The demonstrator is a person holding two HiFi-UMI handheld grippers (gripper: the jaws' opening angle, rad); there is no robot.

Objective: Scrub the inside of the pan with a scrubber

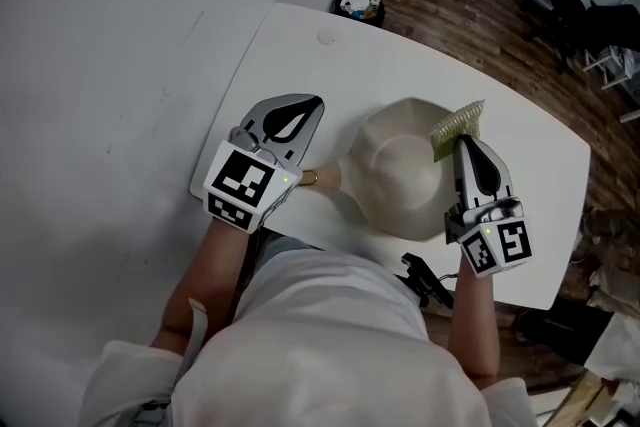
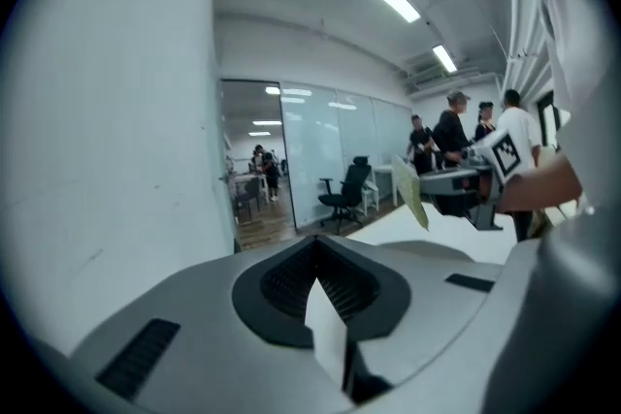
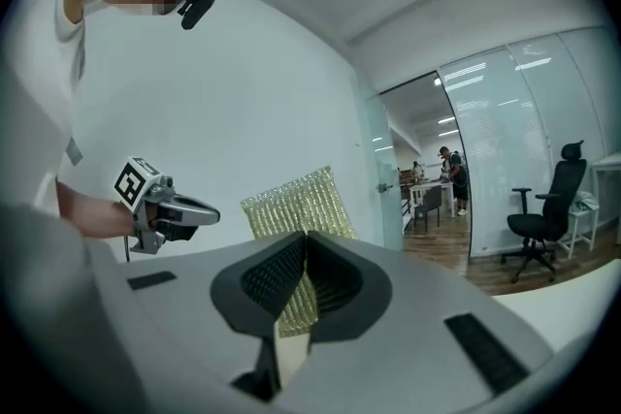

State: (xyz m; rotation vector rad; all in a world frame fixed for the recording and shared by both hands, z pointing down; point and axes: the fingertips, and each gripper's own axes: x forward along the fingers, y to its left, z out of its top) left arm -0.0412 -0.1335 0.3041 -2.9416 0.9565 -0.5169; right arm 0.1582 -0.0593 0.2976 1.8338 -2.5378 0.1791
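Note:
A cream pan [image 1: 400, 177] rests on the white table [image 1: 300, 45], its handle [image 1: 322, 179] pointing left. My left gripper [image 1: 312, 105] hangs above and just left of the handle, shut, with nothing between its jaws [image 2: 316, 252]. In the right gripper view it shows at the left [image 3: 170, 213]. My right gripper [image 1: 462, 141] is over the pan's right rim, shut on a gold-green mesh scrubber [image 1: 458, 125]. The scrubber [image 3: 296, 208] sticks up past the closed jaws [image 3: 304, 239]. The left gripper view shows the scrubber [image 2: 415, 199] and the right gripper [image 2: 466, 184] at the right.
A black clip-like object [image 1: 425, 280] lies near the table's front edge by my body. A small bin with items [image 1: 360, 3] stands on the wood floor past the far corner. A white wall fills the left. Office chairs [image 3: 539, 208] and people [image 2: 456, 126] are far behind.

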